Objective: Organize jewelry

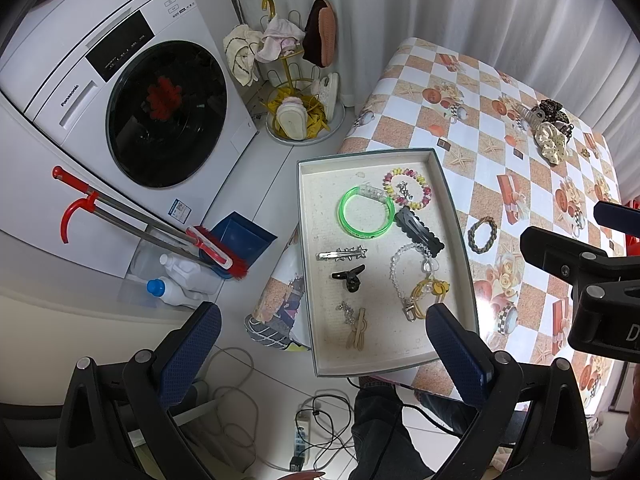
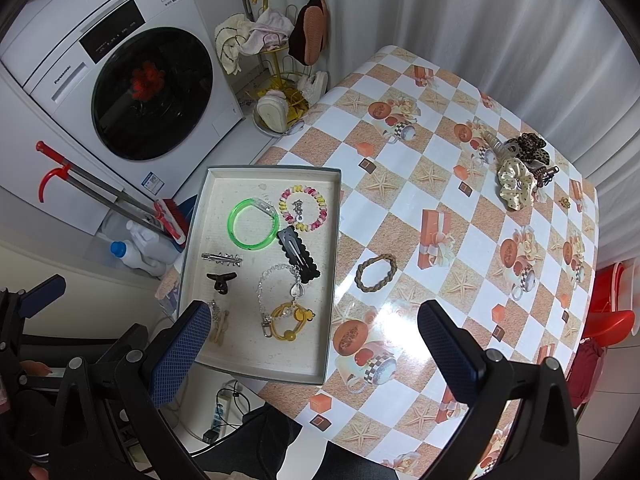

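A shallow white tray (image 1: pixel 308 240) (image 2: pixel 192 248) lies on the table's left edge. It holds a green bangle (image 1: pixel 366 214) (image 2: pixel 253 224), a pink-yellow coil bracelet (image 1: pixel 408 188) (image 2: pixel 304 208), a black snap clip (image 1: pixel 419 231) (image 2: pixel 298 255), a silver clip (image 1: pixel 343 255), a small black claw clip (image 1: pixel 349 277), a clear bead chain (image 2: pixel 280 280) and yellow ties (image 2: pixel 289 322). A braided brown bracelet (image 1: pixel 482 235) (image 2: pixel 376 269) lies on the tablecloth right of the tray. My left gripper (image 1: pixel 324 356) is open and empty above the tray's near end. My right gripper (image 2: pixel 314 354) is open and empty above the tray's near right corner.
Scrunchies and clips (image 2: pixel 522 168) (image 1: pixel 552 128) are piled at the table's far right. A washing machine (image 1: pixel 132 112), a broom with dustpan (image 1: pixel 216 248), bottles (image 1: pixel 176 286) and a slipper rack (image 1: pixel 296 92) stand left. Cables and a power strip (image 1: pixel 302 436) lie on the floor. A red stool (image 2: pixel 612 312) stands right.
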Demonstrator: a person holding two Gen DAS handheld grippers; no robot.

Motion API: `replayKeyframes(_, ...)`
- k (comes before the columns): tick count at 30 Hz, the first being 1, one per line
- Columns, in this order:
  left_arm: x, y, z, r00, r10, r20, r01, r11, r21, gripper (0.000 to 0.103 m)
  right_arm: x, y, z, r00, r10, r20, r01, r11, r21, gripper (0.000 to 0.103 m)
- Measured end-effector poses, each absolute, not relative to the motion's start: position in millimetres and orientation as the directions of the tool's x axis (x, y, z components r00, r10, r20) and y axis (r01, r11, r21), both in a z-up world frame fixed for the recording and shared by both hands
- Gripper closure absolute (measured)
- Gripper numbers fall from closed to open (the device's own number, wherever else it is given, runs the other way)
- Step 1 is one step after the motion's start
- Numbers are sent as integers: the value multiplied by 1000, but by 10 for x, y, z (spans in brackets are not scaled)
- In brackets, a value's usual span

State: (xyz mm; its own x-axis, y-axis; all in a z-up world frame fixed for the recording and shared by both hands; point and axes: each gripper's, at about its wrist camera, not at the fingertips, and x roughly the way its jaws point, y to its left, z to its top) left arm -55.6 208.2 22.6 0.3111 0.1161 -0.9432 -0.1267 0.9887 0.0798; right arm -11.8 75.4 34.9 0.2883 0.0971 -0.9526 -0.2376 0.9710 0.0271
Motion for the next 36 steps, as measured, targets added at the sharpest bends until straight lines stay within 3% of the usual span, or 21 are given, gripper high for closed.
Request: replayKeyframes(36, -558, 2068, 236, 311, 121, -943, -126, 988, 85, 0, -113, 763, 355, 288, 97, -953, -239, 971, 27, 0)
